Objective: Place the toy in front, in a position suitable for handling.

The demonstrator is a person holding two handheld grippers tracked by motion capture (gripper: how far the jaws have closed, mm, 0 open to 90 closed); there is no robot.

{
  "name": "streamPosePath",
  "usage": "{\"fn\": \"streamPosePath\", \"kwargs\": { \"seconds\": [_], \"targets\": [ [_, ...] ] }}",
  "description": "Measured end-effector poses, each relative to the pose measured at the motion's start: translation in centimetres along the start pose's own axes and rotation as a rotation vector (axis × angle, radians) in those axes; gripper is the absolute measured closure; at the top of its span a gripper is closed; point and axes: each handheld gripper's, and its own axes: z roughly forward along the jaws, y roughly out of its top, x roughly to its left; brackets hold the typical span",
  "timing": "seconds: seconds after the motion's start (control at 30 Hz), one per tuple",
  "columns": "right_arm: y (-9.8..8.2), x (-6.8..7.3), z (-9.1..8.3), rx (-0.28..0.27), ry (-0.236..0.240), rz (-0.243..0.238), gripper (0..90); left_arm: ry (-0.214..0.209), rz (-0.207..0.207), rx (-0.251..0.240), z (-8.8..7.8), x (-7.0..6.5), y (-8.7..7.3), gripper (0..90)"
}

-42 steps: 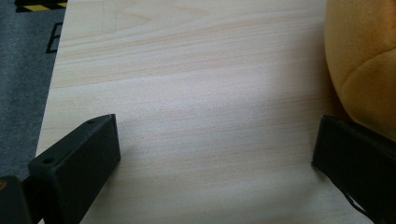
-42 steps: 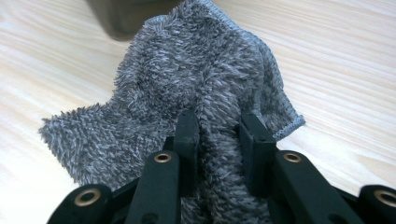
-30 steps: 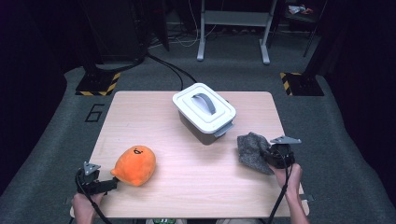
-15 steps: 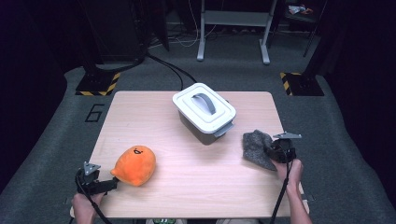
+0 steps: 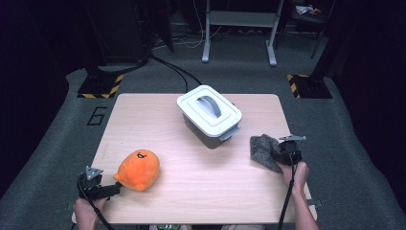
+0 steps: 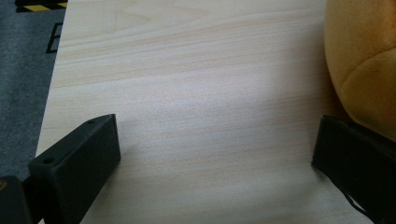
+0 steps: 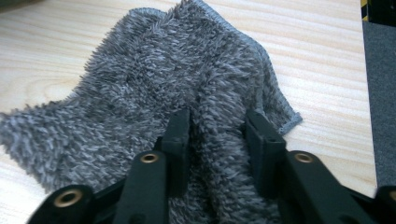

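Grey microfibre cloth (image 7: 154, 93) at the table's right edge, a fold of it between the right gripper's (image 7: 217, 126) jaws.

The cloth looks light, limp and fluffy; it should bunch and drape rather than slip, so a raised fold like this one is the sensible place to pinch, and it carries no label. The jaws have just been opening a little, and whether the pads press the pile cannot be told. It lies crumpled on the wooden table (image 5: 158, 120), right of the lidded white bin (image 5: 209, 115). The left gripper (image 5: 98, 184) stands wide open and empty beside the orange plush toy (image 5: 139, 168). A "6" (image 5: 97, 115) marks the floor.
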Motion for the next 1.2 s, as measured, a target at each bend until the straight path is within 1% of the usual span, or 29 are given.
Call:
{"fn": "streamPosePath", "kwargs": {
  "seconds": [0.03,0.07,0.1,0.17,0.2,0.23,0.27,0.3,0.33,0.37,0.4,0.43,0.53,0.57,0.6,0.63,0.67,0.7,0.77,0.8,0.87,0.9,0.93,0.97,1.0,1.03,1.1,1.17,1.2],
  "targets": [
    [0.0,-0.1,0.1,-0.006,0.002,-0.011,59.5,0.0,0.0,0.0,0.0,0.0,0.0,0.2],
    [0.0,-0.1,0.0,-0.005,-0.004,-0.001,53.7,0.0,0.0,0.0,0.0,0.0,0.0,0.2],
    [0.0,-0.1,-0.1,-0.004,-0.004,0.012,50.2,0.0,-0.001,0.0,0.0,0.0,0.0,0.2],
    [-0.1,-0.3,-0.3,-0.013,0.007,0.011,42.8,0.0,0.0,0.0,0.0,0.0,0.0,0.2],
    [-0.2,-0.4,-0.7,-0.018,0.016,0.019,36.1,0.0,0.0,0.0,0.0,0.0,0.0,0.2],
    [-0.3,-0.4,-1.0,-0.026,0.022,0.024,33.4,0.0,0.0,0.0,0.0,0.0,0.0,0.2],
    [-0.3,-0.4,-1.0,-0.026,0.022,0.024,33.4,0.0,0.0,0.0,0.0,0.0,0.0,0.2],
    [-0.4,-0.5,-1.5,-0.045,0.035,0.017,28.6,0.0,0.0,0.0,0.0,0.0,0.0,0.2],
    [-0.4,-0.5,-1.5,-0.045,0.035,0.017,28.6,0.0,0.0,0.0,0.0,0.0,0.0,0.2],
    [-0.5,-0.4,-2.1,-0.05,0.036,0.018,24.1,0.0,0.0,0.0,0.0,0.0,0.0,0.2],
    [-0.5,-0.4,-2.1,-0.05,0.036,0.018,24.1,0.0,0.0,0.0,0.0,0.0,0.0,0.2],
    [-0.6,-0.2,-2.7,-0.068,0.049,0.007,18.4,0.0,0.0,0.0,0.0,0.0,0.0,0.2],
    [-0.8,0.0,-3.3,-0.079,0.053,0.003,15.5,0.0,0.0,0.0,0.0,0.0,0.0,0.2],
    [-1.0,0.3,-3.9,-0.079,0.064,-0.011,13.8,0.0,0.0,0.001,0.0,0.0,0.0,0.2],
    [-1.0,0.3,-3.9,-0.079,0.064,-0.011,13.8,0.0,0.0,0.001,0.0,0.0,0.0,0.2],
    [-1.4,0.7,-4.4,-0.086,0.08,-0.036,12.7,0.0,0.0,0.0,0.0,0.0,0.0,0.1],
    [-1.4,0.7,-4.4,-0.086,0.08,-0.036,12.7,0.0,0.0,0.0,0.0,0.0,0.0,0.2],
    [-1.9,1.2,-4.9,-0.091,0.095,-0.046,9.6,0.0,-0.001,-0.001,0.0,0.0,0.0,0.2],
    [-2.1,1.4,-5.0,-0.092,0.103,-0.046,8.6,0.0,0.0,0.0,0.0,0.0,0.0,0.2],
    [-2.4,1.7,-5.2,-0.09,0.107,-0.057,7.2,0.0,-0.001,-0.001,0.0,0.0,0.0,0.2],
    [-3.4,2.7,-5.6,-0.095,0.131,-0.077,3.6,0.0,0.0,0.001,0.0,0.0,0.0,0.2],
    [-3.8,3.0,-5.6,-0.095,0.137,-0.084,2.9,0.0,0.0,0.0,0.0,0.0,0.0,0.2],
    [-3.8,3.0,-5.6,-0.095,0.137,-0.084,2.9,0.0,0.0,0.0,0.0,0.0,0.0,0.2],
    [-4.6,3.8,-5.7,-0.091,0.148,-0.096,2.0,0.0,0.0,0.001,0.0,0.0,0.0,0.1],
    [-4.6,3.8,-5.7,-0.091,0.148,-0.096,2.0,0.0,0.0,0.001,0.0,0.0,0.0,0.1],
    [-5.3,4.4,-5.7,-0.089,0.161,-0.112,1.8,0.0,-0.001,0.001,0.0,0.0,0.0,0.1],
    [-5.7,4.7,-5.6,-0.086,0.16,-0.115,1.3,0.0,0.0,0.001,0.0,0.0,0.0,0.1],
    [-6.8,5.5,-5.4,-0.084,0.165,-0.114,0.6,0.002,-0.001,0.001,0.0,0.0,0.0,0.1],
    [-7.1,5.8,-5.2,-0.076,0.163,-0.132,0.3,0.003,0.0,0.002,0.0,0.1,0.0,0.1]
  ]
}}
